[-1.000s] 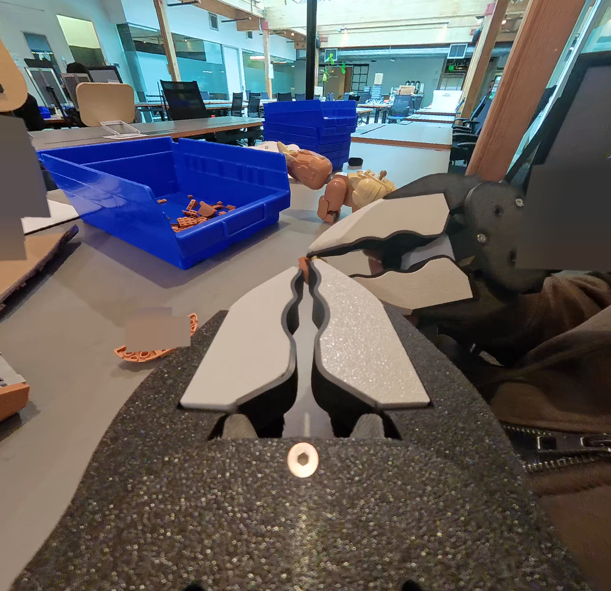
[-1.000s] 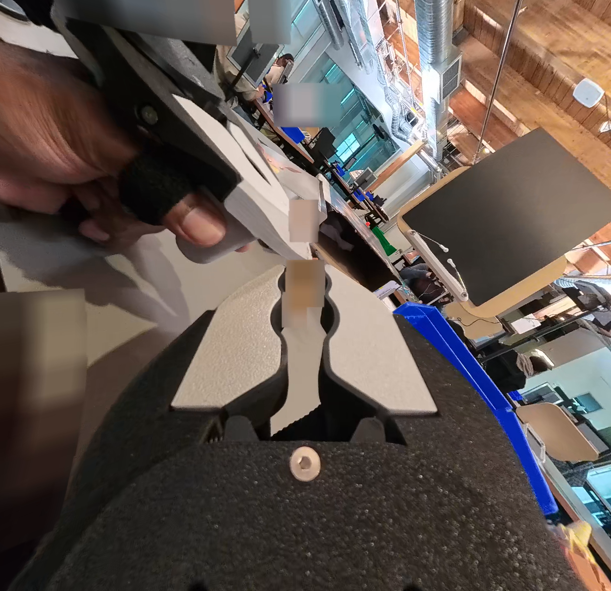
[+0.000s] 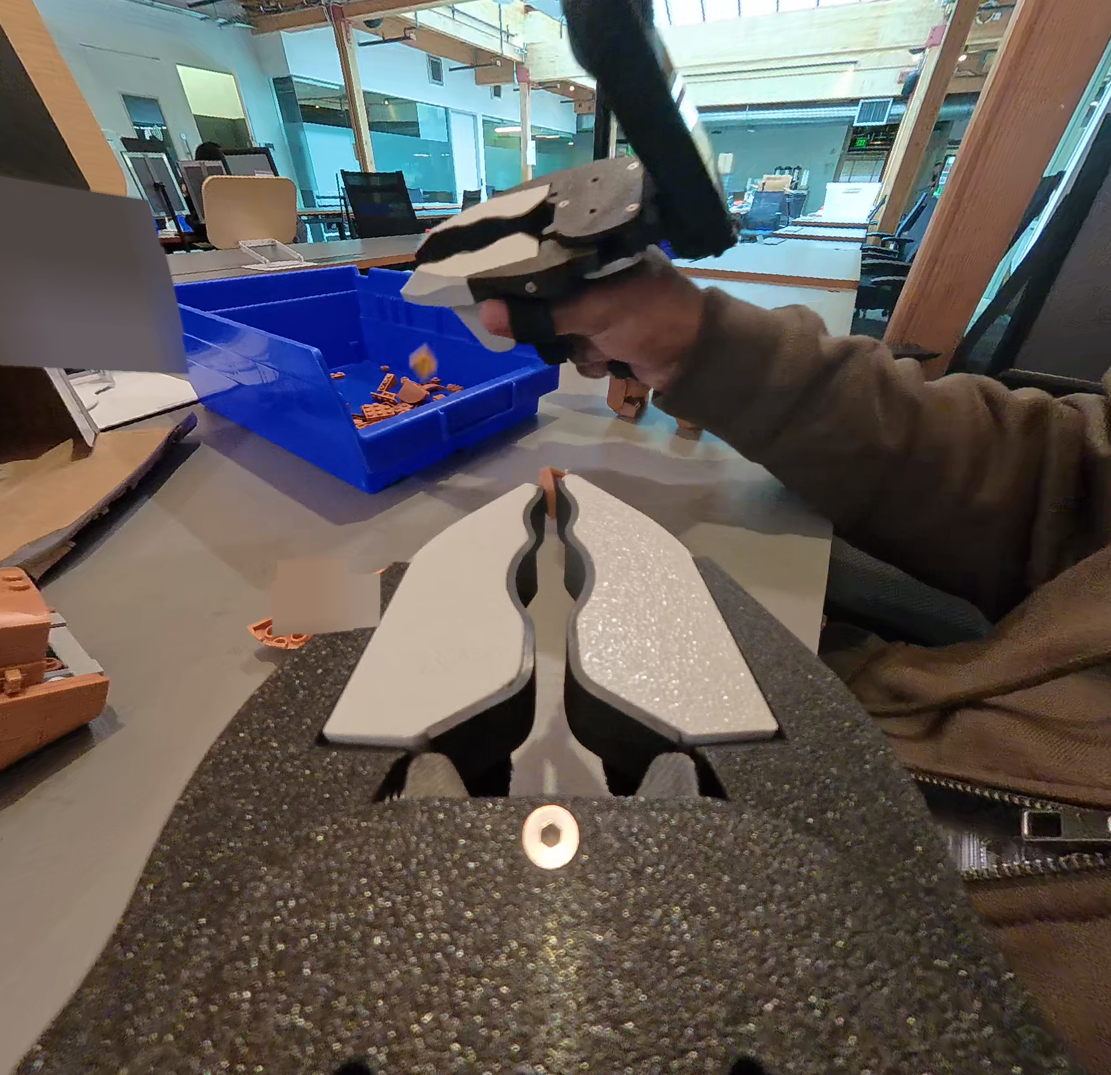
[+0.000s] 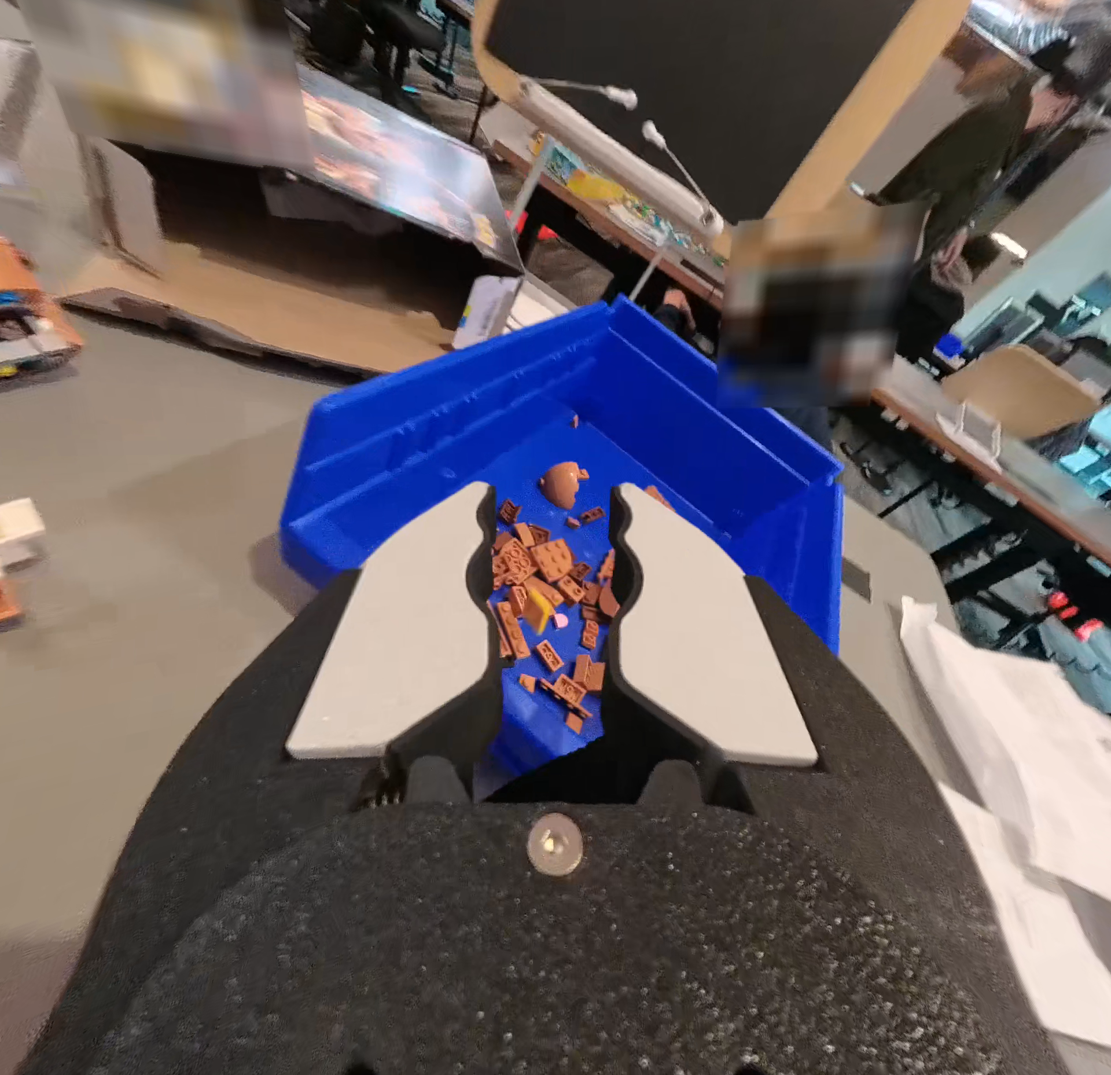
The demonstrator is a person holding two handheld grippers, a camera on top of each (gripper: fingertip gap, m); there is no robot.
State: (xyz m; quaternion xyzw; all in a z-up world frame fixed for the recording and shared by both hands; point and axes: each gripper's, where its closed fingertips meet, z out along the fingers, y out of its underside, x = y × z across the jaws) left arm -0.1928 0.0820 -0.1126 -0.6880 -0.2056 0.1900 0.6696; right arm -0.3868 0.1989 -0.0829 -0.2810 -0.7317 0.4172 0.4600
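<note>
Grey desk spreads low under the left claw, which is clenched on a small brown piece at its tips. Farther off, the right claw hangs released above the blue bin, within its walls. A yellow piece lies there among brown bricks, and open desk runs along the bin's front edge.

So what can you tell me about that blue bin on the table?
The blue bin is an open-topped plastic tray with ribbed walls and a lower front lip. It sits flat on the grey table. Its floor holds a scatter of small brown building bricks, a rounded brown piece and one yellow piece. The right gripper hangs over it with fingers apart, touching nothing; in the left wrist view a small yellowish piece shows blurred in mid-air above the bricks.
</note>
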